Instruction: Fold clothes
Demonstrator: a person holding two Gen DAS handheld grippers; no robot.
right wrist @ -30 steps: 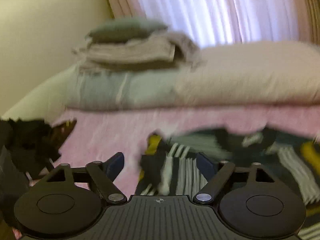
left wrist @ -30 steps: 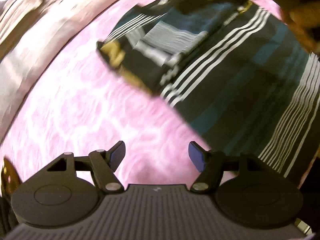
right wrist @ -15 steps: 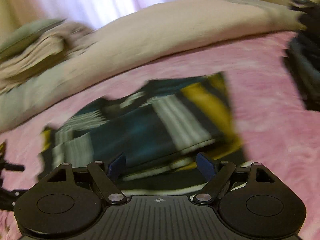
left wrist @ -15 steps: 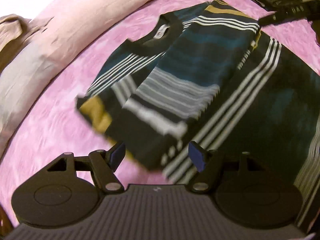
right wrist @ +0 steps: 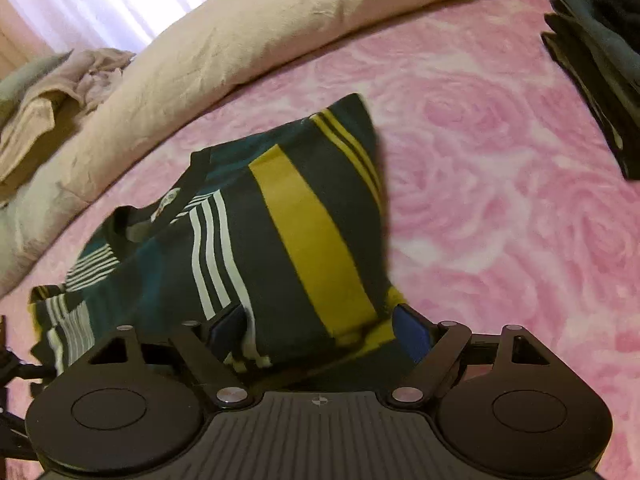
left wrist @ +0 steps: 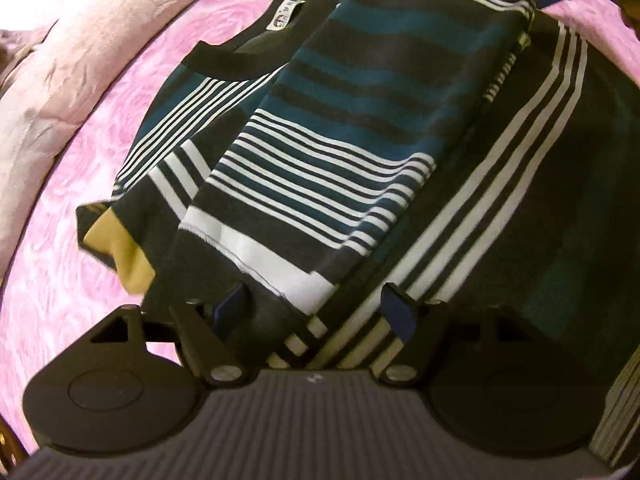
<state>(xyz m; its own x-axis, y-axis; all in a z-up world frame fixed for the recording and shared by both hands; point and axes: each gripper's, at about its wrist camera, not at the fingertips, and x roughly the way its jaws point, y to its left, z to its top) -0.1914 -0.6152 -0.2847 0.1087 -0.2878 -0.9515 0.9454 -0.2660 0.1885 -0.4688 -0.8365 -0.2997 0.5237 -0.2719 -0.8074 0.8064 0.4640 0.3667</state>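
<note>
The striped shirt (left wrist: 344, 128) lies spread on the pink bedspread (left wrist: 60, 280), partly folded, one sleeve laid over its body, its black collar and label far ahead of the left gripper (left wrist: 316, 312). That gripper points steeply down at the shirt's near part; its jaws are opening, and striped cloth lies between and under them, though the pads do not press on it. The right gripper (right wrist: 320, 332) hovers over another part of the same shirt (right wrist: 256, 240), where a mustard band runs toward the tool; its jaws stand wide apart, with cloth between them and nothing pinched. Ahead of the right gripper, beyond the shirt, lies a long beige pillow (right wrist: 248, 40); far to its right edge sits a dark stack of clothes (right wrist: 600, 60).
</note>
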